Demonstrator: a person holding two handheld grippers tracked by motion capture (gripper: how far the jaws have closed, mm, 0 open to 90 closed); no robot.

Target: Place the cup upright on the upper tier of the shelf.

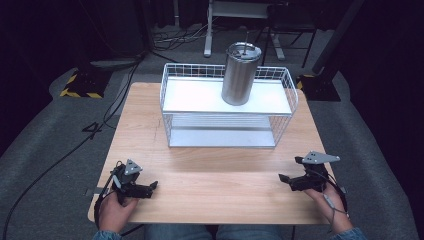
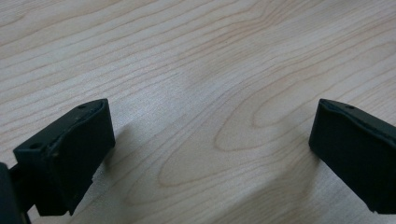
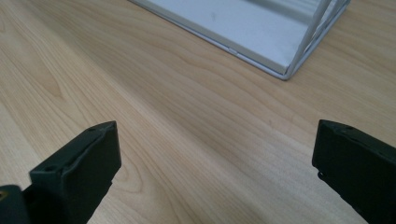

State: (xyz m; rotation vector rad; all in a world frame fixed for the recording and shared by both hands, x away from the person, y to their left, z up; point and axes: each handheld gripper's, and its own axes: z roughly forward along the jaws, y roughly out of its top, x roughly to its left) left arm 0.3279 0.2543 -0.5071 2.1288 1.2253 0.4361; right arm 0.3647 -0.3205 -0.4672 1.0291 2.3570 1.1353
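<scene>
A tall steel canister (image 1: pixel 241 74) with a lid stands upright on the top shelf of a white wire rack (image 1: pixel 228 106) at the back of the wooden table (image 1: pixel 210 185). My left gripper (image 1: pixel 155 186) rests low at the front left, jaws pointing right, open over bare wood (image 2: pixel 210 135). My right gripper (image 1: pixel 283 178) sits at the front right, jaws pointing left, open with nothing between them (image 3: pixel 215 158). A front corner of the rack's lower shelf (image 3: pixel 247 37) lies ahead of it, well apart.
The rack has a lower shelf (image 1: pixel 222 135) with nothing on it. Cables (image 1: pixel 100 125) run over the grey floor to the left. Dark stands and a yellow-and-black base (image 1: pixel 82 84) sit beyond the table's far edge.
</scene>
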